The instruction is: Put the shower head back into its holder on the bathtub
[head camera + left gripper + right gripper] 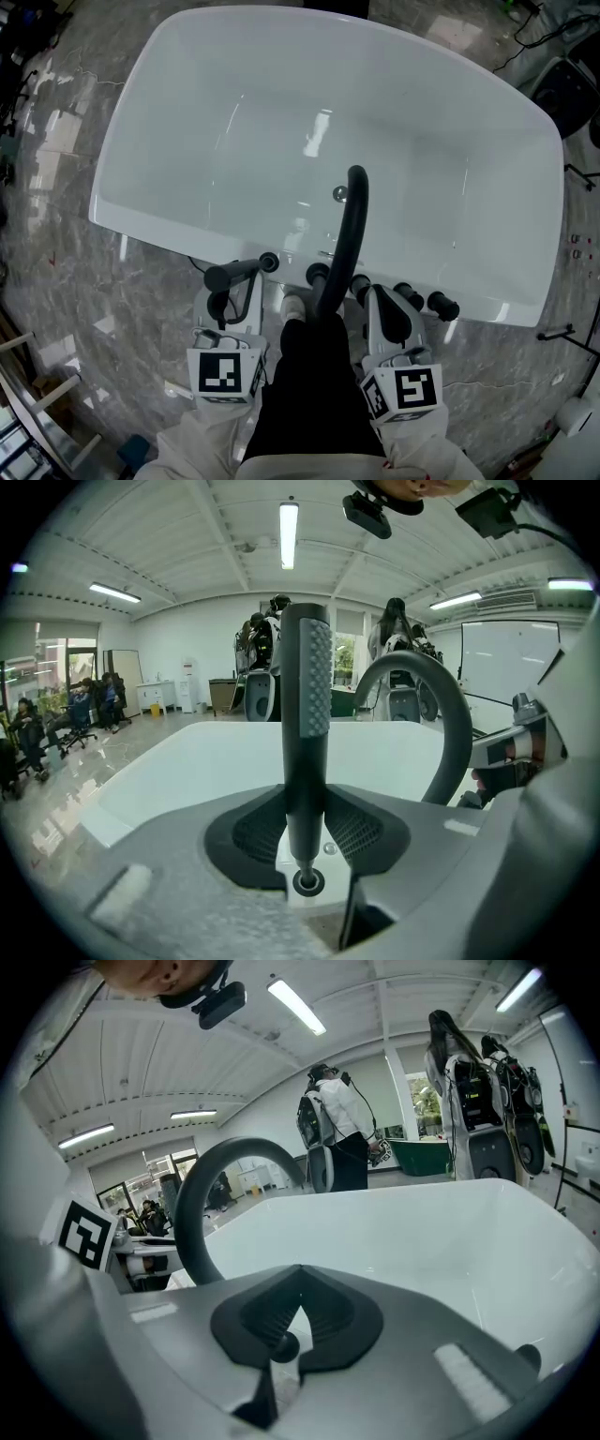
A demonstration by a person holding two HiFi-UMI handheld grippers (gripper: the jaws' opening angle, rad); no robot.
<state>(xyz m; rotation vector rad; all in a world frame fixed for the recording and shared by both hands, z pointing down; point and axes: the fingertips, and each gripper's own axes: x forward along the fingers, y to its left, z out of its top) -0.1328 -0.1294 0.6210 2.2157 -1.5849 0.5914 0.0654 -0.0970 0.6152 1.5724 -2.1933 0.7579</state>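
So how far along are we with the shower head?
Done: the left gripper is clamped on the shower head. In hand: it is held beside the near rim of the bathtub, by the black fittings, in no holder. Left: seating it in its holder; I cannot tell which fitting that is.

Grey marble floor (84, 272); white ceiling (187, 536), tube lights (288, 532); whiteboard (506, 663).

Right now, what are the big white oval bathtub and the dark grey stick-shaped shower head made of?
The big white oval bathtub looks like glossy acrylic or enamel: it is smooth, with bright lamp reflections. The dark grey stick-shaped shower head looks like matte plastic or coated metal, with a dotted nozzle strip.
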